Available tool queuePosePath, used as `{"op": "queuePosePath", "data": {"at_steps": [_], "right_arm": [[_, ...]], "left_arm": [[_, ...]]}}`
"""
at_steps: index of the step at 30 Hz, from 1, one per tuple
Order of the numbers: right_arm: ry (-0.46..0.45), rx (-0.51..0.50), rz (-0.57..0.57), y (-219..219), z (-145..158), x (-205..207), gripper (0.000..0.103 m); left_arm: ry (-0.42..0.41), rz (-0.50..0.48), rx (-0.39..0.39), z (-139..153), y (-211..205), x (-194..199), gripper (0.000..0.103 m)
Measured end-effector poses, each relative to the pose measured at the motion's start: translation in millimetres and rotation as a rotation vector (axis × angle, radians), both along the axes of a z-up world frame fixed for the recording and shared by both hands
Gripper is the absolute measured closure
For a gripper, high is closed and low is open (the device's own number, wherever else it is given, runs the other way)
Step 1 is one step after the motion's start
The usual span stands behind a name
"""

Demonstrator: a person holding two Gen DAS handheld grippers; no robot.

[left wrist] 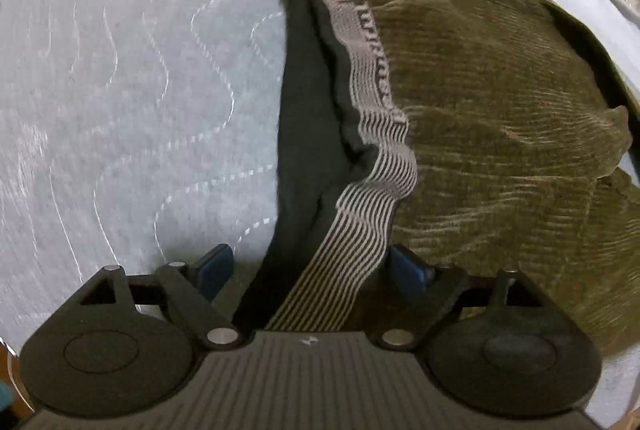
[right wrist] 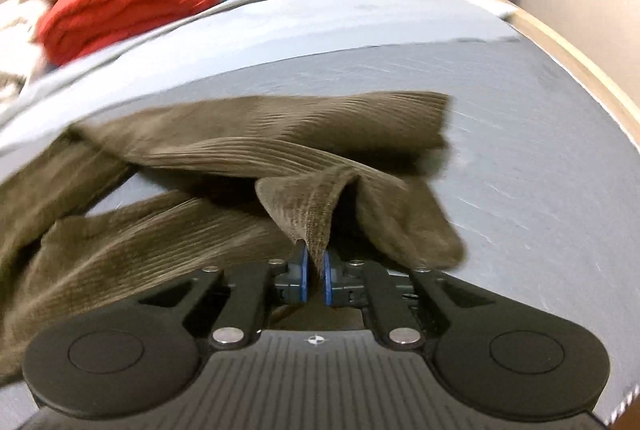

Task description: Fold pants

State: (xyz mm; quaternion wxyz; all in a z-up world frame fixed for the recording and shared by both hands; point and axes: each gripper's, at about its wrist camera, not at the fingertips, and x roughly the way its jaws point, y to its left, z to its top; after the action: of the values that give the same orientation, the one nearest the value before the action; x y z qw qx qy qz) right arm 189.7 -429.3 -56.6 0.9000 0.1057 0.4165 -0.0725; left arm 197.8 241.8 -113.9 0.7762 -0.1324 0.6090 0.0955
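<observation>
Corduroy sits pinched between the blue pads (right wrist: 326, 284) of the right claw (right wrist: 315, 282), which is clenched on a raised fold of the olive pants (right wrist: 256, 150) near what looks like a leg hem. The left claw (left wrist: 308, 268) is released: its jaws stand wide apart, with the striped elastic waistband (left wrist: 374, 166) and the dark inner lining running between them, and neither pad appears to press on either.

The pants lie rumpled on a grey quilted blanket (left wrist: 120, 90) — waist end under the left claw, legs spread crookedly in front of the right one, one leg crossed over the other.

Risks, as I judge them: the right claw holds only a narrow pleat, perhaps a single layer, so a hard pull could drag one layer and leave the rest behind, or the cloth could slip free. If the left claw shuts here it may catch lining and waistband unevenly and skew the fold. The crossed legs will crease in unless straightened first.

Farther off, bare blanket lies open beside the waistband and beyond the leg ends. A wooden edge (right wrist: 580, 62) bounds the surface on the right view's far side, and a red bundle (right wrist: 128, 10) — with other piled clothes — crowds the far corner.
</observation>
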Motion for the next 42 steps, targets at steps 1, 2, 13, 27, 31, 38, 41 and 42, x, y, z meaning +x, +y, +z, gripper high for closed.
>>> {"op": "queuePosePath", "data": {"at_steps": [1,2,13,27,31,38,41,42], "right_arm": [[0.000,0.014,-0.023,-8.9,1.8,-6.2,0.096],[0.007,0.041,-0.045,-19.9,3.2,-14.0,0.096],[0.271,0.255,0.152,-53.2,-32.2,-58.2,0.096],[0.138,0.565,-0.377,-128.6,-73.9,-15.5,0.062],[0.180,0.574,-0.476,-135.2,-99.5,8.8,0.061],[0.189,0.496,-0.457,-125.6,-106.1,43.0,0.088],[0.179,0.472,-0.470,-126.8,-100.8,46.0,0.097],[0.150,0.450,-0.479,-128.3,-91.7,43.7,0.097]], "left_arm": [[-0.001,0.001,-0.007,0.6,-0.2,-2.1,0.016],[-0.006,-0.005,-0.013,2.0,-2.5,-4.4,0.022],[-0.065,-0.179,0.080,26.2,-17.3,-23.7,0.080],[0.003,-0.082,-0.044,14.3,1.6,-23.0,0.039],[0.024,-0.082,-0.060,4.7,3.1,-20.9,0.035],[-0.003,-0.189,0.010,0.1,-17.9,-13.6,0.032],[-0.016,-0.219,0.028,2.5,-24.5,-13.3,0.048],[-0.020,-0.225,0.037,3.9,-27.3,-12.6,0.052]]}}
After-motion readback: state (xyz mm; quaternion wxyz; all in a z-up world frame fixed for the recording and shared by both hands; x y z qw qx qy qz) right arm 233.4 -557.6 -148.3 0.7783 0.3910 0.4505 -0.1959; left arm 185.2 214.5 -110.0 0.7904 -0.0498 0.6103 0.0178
